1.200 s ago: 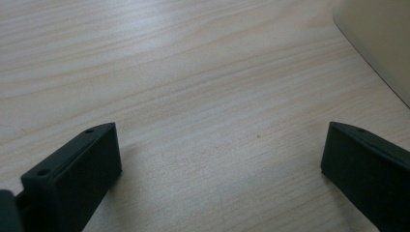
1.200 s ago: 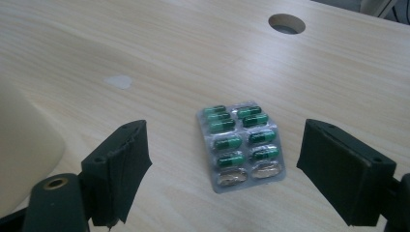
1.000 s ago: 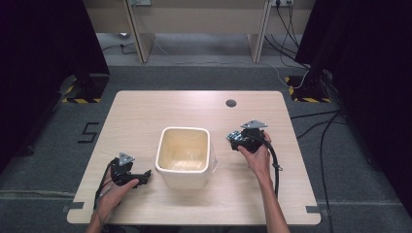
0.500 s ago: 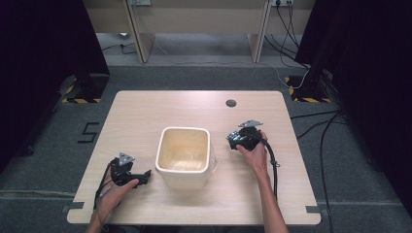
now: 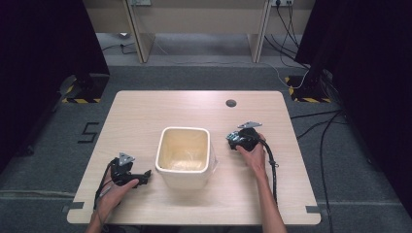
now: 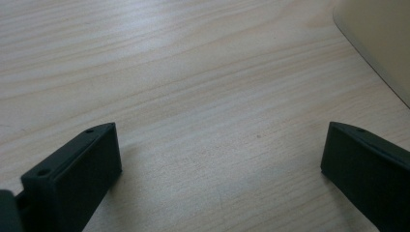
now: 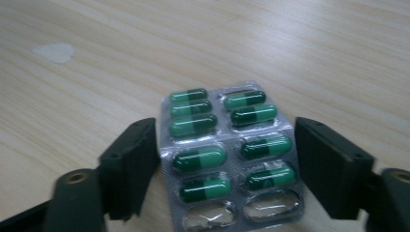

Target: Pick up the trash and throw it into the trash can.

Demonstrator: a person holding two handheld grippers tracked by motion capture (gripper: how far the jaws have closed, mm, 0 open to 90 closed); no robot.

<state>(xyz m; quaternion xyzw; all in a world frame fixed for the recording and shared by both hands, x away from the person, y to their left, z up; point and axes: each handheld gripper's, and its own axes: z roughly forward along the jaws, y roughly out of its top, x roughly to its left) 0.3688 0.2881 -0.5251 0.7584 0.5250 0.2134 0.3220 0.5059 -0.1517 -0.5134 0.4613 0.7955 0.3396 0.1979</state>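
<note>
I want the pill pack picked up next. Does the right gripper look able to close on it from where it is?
Probably yes. The right gripper is open with a jaw on either side of the pill pack, which lies flat on the table. Nothing stands between them; the left jaw is very near the pack's edge.

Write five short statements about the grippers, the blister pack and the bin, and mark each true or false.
1. The blister pack holds green capsules. True.
2. Every pocket of the pack is full. False: the two pockets nearest the camera are empty.
3. The right gripper has its jaws on either side of the pack, which lies on the wooden table. True.
4. The left gripper is shut on the cream bin. False: its jaws stand wide apart over bare wood, with the bin's wall off to one side.
5. The bin stands between the two grippers in the high view. True.
</note>
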